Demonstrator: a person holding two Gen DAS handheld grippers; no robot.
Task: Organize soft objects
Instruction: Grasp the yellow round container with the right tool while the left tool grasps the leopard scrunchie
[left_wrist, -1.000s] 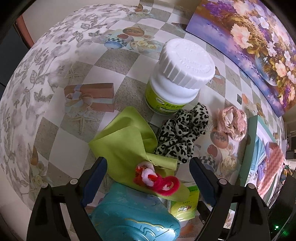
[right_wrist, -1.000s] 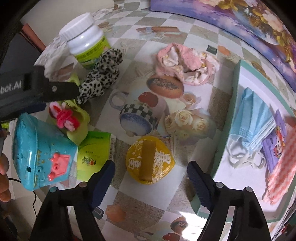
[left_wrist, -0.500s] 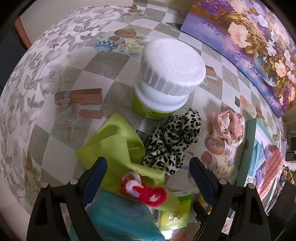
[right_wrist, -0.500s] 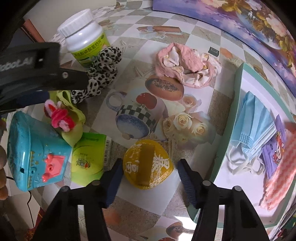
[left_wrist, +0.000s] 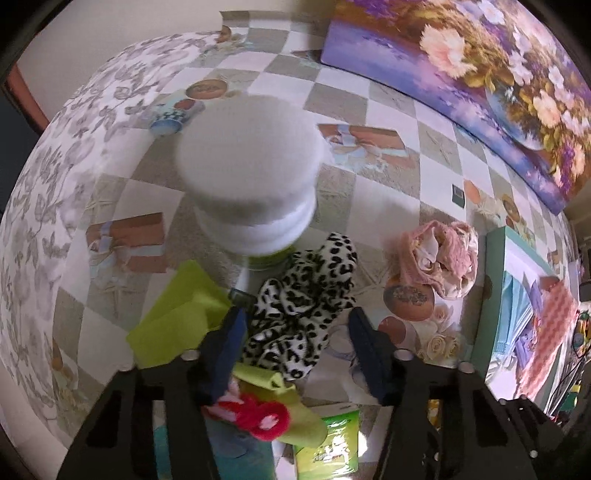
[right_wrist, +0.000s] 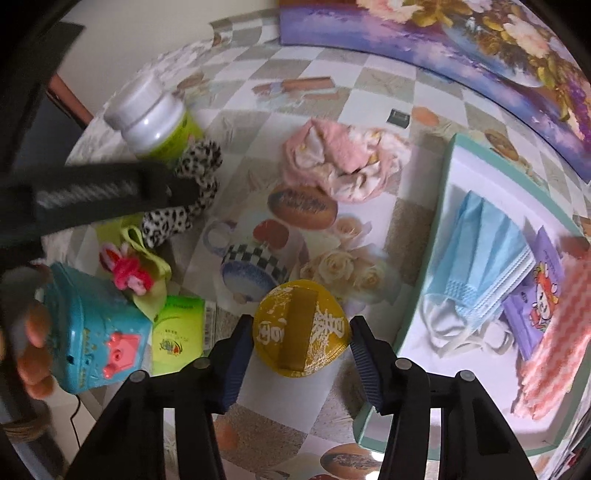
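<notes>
My left gripper (left_wrist: 295, 347) is open, its fingers on either side of a leopard-print scrunchie (left_wrist: 299, 314) that lies against a green cloth (left_wrist: 177, 314). A red and pink hair tie (left_wrist: 258, 413) lies on that cloth. A pink scrunchie (left_wrist: 439, 258) lies to the right, also in the right wrist view (right_wrist: 343, 158). My right gripper (right_wrist: 299, 354) is open, its fingers around a yellow round packet (right_wrist: 301, 328). A teal-rimmed tray (right_wrist: 443, 206) holds a blue face mask (right_wrist: 480, 247), a purple packet (right_wrist: 535, 295) and a pink checked cloth (right_wrist: 557, 332).
A white bottle with a green label (left_wrist: 251, 173) stands just behind the leopard scrunchie. A teal plastic toy (right_wrist: 92, 332) and a green sachet (right_wrist: 177, 336) lie at the near left. A flower painting (left_wrist: 480, 74) leans along the back.
My left gripper moved forward past the hair tie, and its fingers narrowed around the leopard scrunchie. My right gripper moved down over the yellow packet, and its fingers narrowed.
</notes>
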